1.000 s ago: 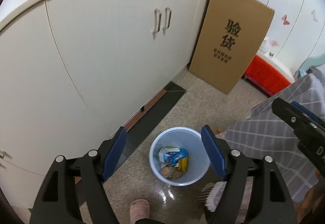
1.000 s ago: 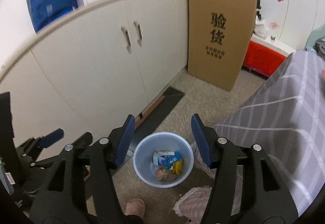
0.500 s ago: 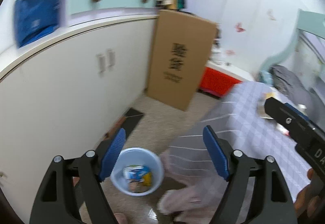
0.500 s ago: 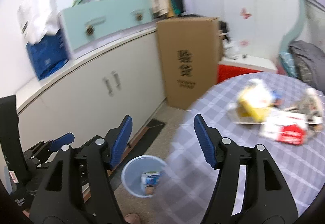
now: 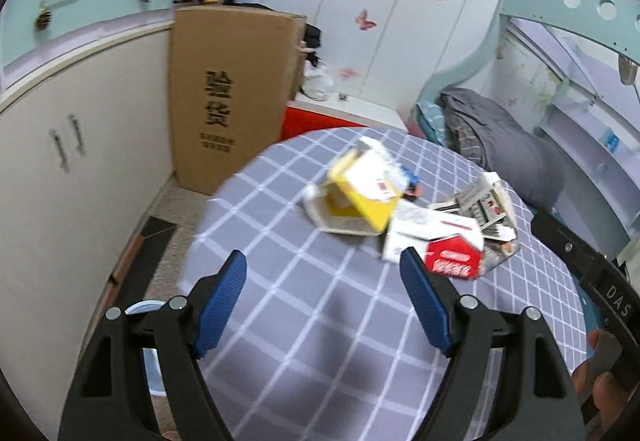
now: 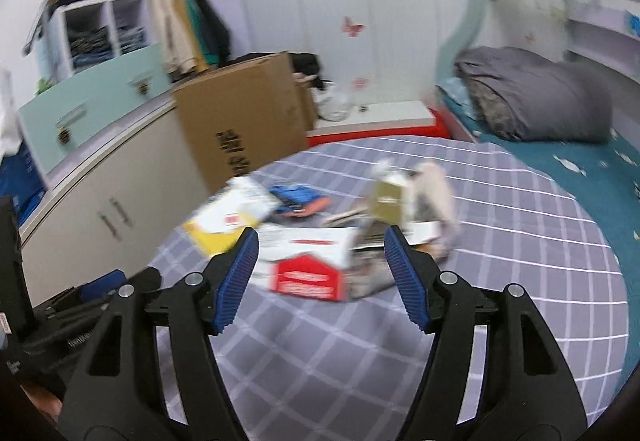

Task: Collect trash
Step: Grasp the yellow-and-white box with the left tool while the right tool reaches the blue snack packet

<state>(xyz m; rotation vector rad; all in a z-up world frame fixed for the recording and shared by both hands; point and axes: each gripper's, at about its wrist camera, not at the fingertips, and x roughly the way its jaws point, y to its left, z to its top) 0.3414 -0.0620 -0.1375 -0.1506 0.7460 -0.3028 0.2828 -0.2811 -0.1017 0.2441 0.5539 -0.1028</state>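
Observation:
A pile of trash lies on the round table with a grey checked cloth [image 5: 312, 321]: a yellow and white carton [image 5: 366, 193], a red and white box [image 5: 452, 261], crumpled printed packaging [image 5: 486, 209] and a blue wrapper [image 6: 298, 199]. My left gripper [image 5: 322, 277] is open and empty, above the cloth short of the pile. My right gripper [image 6: 320, 253] is open and empty, with the red and white box [image 6: 308, 277] just beyond its fingers. The rim of the blue trash bin [image 5: 142, 307] shows on the floor at the lower left.
Beige cabinets [image 5: 60, 169] run along the left. A tall cardboard box [image 5: 228, 97] leans against them. A red box [image 5: 304, 121] stands behind the table. A bed with a grey blanket [image 6: 532, 97] is at the right.
Both grippers have swung up and right, from over the trash bin on the floor to over the table with the trash pile. Both stay open and empty.

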